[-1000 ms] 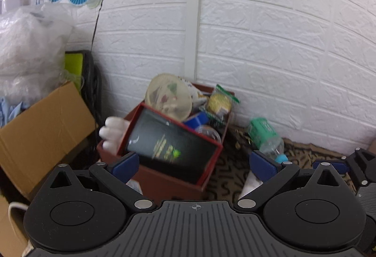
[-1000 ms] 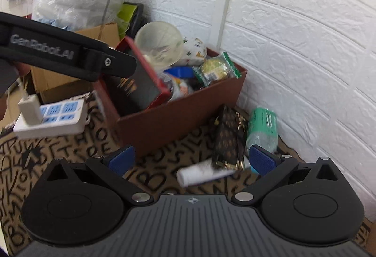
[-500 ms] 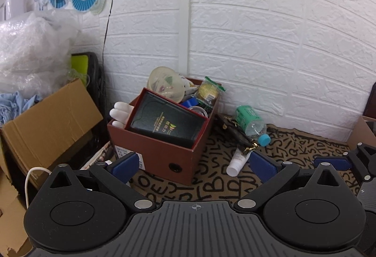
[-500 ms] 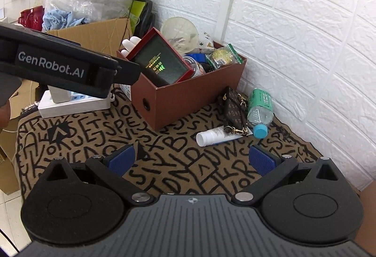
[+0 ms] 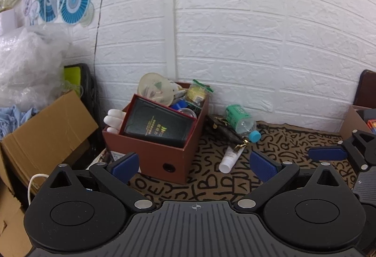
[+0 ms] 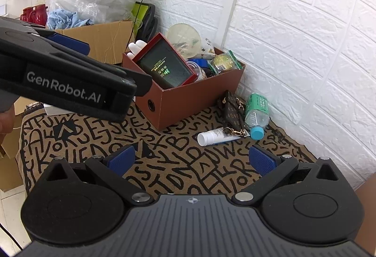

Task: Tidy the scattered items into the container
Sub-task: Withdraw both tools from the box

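Note:
A brown box stands on a lettered rug by the white wall. It holds a black and red case, a clear lid, a snack packet and other items. To its right on the rug lie a dark wallet, a white tube and a green-labelled bottle. My left gripper is open and empty, well back from the box. My right gripper is open and empty, short of the tube.
A cardboard box and a plastic bag stand left of the brown box. The left gripper's body crosses the right wrist view at left. Another cardboard box stands at the far right. The rug spreads in front.
Both grippers have pulled back from the box, which now looks smaller and farther. The black and red case lies in the box. Both stay open.

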`<act>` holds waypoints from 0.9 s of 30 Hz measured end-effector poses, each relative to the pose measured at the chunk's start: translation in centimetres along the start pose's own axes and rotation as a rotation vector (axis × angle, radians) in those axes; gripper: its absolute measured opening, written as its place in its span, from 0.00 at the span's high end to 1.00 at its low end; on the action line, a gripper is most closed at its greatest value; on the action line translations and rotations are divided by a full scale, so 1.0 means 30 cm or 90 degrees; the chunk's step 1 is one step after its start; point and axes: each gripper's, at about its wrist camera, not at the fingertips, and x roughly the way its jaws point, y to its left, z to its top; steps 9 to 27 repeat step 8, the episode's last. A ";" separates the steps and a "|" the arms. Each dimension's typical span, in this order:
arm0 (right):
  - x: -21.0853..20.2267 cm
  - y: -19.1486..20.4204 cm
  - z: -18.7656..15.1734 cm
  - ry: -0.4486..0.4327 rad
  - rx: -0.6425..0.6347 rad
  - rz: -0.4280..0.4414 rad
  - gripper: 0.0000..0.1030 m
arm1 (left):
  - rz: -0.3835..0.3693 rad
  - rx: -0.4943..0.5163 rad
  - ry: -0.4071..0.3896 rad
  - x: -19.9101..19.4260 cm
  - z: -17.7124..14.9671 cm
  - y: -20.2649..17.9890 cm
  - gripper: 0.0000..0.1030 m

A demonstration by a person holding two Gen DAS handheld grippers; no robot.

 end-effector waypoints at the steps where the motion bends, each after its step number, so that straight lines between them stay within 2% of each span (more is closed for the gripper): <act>1: 0.000 0.000 0.000 0.000 0.001 0.000 0.00 | 0.001 0.002 -0.003 -0.002 -0.001 -0.003 0.00; 4: 0.000 0.002 -0.001 0.000 0.002 0.002 0.00 | 0.017 0.014 -0.009 -0.007 -0.004 -0.010 0.00; 27: -0.001 0.007 -0.001 0.001 0.004 0.002 0.00 | 0.011 0.011 -0.005 -0.008 -0.003 -0.011 0.00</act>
